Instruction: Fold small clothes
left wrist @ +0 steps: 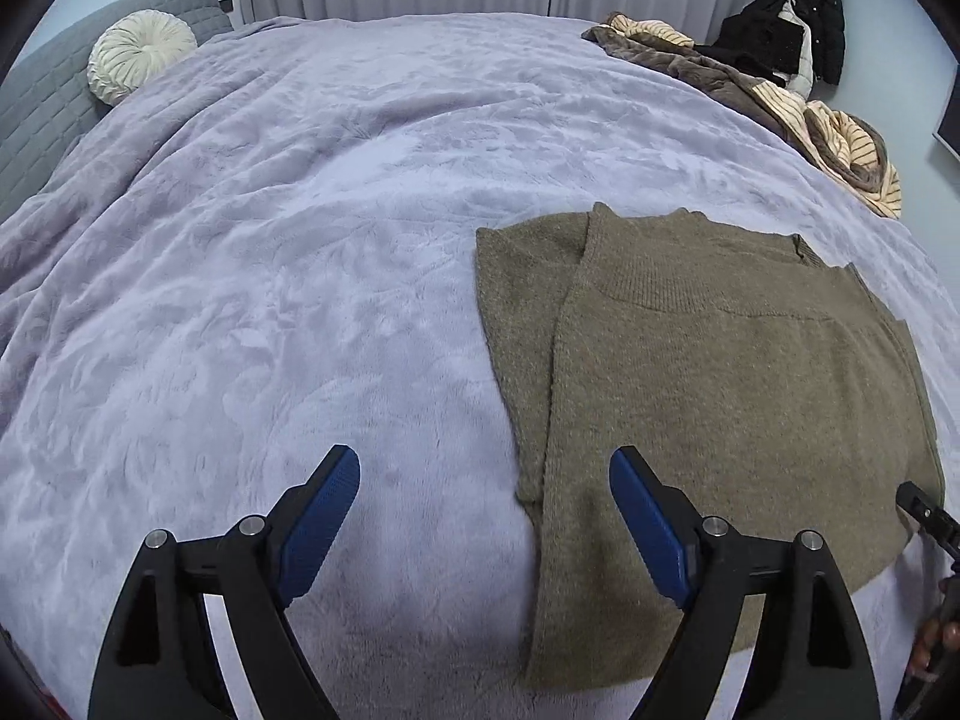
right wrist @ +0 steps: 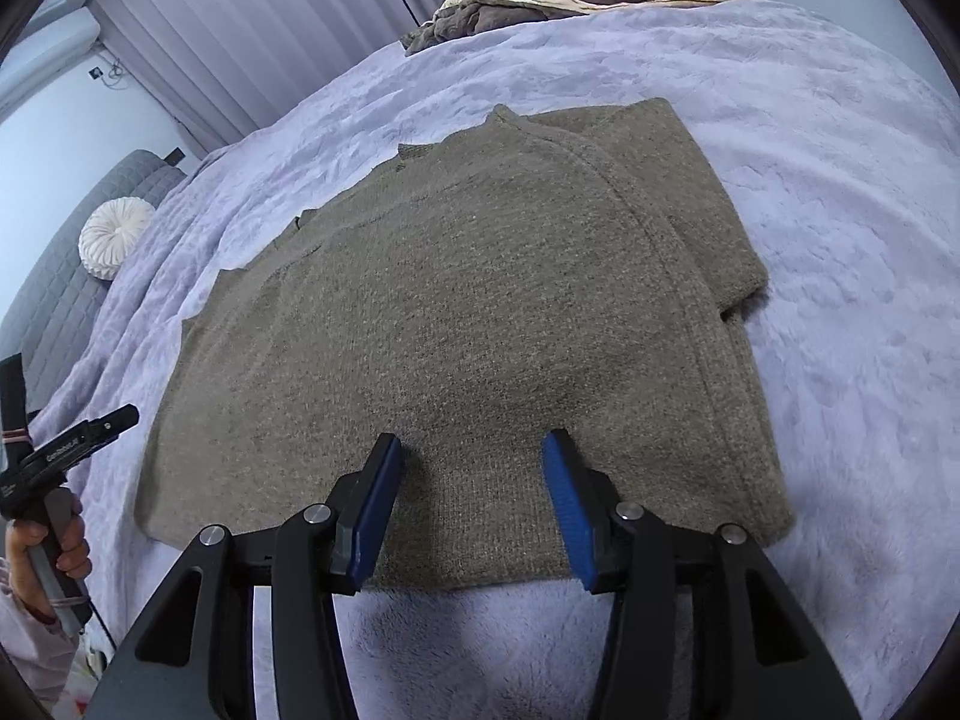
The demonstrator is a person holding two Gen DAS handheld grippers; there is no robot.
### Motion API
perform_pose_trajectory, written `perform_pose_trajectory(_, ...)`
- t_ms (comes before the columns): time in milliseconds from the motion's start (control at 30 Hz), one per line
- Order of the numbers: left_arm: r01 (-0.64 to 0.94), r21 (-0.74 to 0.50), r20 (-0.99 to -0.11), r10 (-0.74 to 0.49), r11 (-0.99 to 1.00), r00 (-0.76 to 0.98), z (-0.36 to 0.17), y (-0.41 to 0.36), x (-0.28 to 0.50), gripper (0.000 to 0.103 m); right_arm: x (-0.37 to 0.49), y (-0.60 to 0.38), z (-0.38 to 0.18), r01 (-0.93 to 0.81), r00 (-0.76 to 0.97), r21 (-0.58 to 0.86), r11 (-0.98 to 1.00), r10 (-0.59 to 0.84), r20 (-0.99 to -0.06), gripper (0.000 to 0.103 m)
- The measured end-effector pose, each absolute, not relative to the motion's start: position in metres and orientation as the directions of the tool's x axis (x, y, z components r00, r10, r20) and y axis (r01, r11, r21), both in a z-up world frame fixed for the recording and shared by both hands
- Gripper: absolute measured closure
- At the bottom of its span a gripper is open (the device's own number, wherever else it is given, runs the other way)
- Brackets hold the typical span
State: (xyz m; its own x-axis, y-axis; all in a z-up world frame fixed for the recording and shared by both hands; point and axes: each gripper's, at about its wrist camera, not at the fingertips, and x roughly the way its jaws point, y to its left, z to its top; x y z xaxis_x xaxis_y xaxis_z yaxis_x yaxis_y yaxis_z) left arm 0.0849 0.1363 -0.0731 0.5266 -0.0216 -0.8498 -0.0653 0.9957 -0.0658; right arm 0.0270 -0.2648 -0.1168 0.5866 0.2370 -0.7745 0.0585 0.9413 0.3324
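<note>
One olive-brown knitted sweater [right wrist: 456, 324] lies flat near the front edge of the lilac plush bedspread [left wrist: 270, 240], its sleeves already turned in over the body. The left gripper [left wrist: 483, 516] hovers at the sweater's left edge with jaws spread wide and empty; the right gripper [right wrist: 471, 498] hovers over the hem, jaws likewise spread, gripping nothing. A pinch that catches only the top layer would likely drag the tucked sleeves loose; one that goes too deep could snag the plush. Elsewhere: one striped brown blanket heap [left wrist: 810, 114] at the far edge, one round white pleated cushion [left wrist: 141, 54]
</note>
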Motion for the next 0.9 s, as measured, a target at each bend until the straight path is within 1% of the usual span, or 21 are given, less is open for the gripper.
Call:
perform_pose_trajectory(167, -0.054, -0.080, -0.851, -0.040, 0.995, 0.524, -0.073, 0.135, 0.066, 0.017, 0.029, -0.257, -0.116, 0.038, 0.574, 0.301, 0.953, 0.225, -0.787, 0.036)
perform_pose_trajectory(267, -0.057, -0.088, -0.854, -0.046, 0.994, 0.519, -0.073, 0.137, 0.056, 0.017, 0.029, -0.256, -0.116, 0.038, 0.571, 0.306, 0.951, 0.230, -0.788, 0.033)
perform_pose_trajectory(500, -0.069, -0.109, -0.869, -0.062, 0.992, 0.491, -0.086, 0.138, 0.031, 0.017, 0.029, -0.254, -0.114, 0.057, 0.559, 0.295, 0.954, 0.214, -0.801, 0.033)
perform_pose_trajectory(667, -0.092, -0.150, -0.873, -0.089, 0.984, 0.479, -0.093, 0.143, 0.014, 0.017, 0.020, -0.240, -0.099, 0.064, 0.540, 0.218, 0.974, 0.150, -0.828, 0.033)
perform_pose_trajectory(900, -0.121, -0.254, -0.855, -0.164, 0.960, 0.493, -0.096, 0.150, -0.014, 0.017, -0.012, -0.221, -0.079, 0.016, 0.537, 0.385, 0.923, 0.317, -0.782, 0.033)
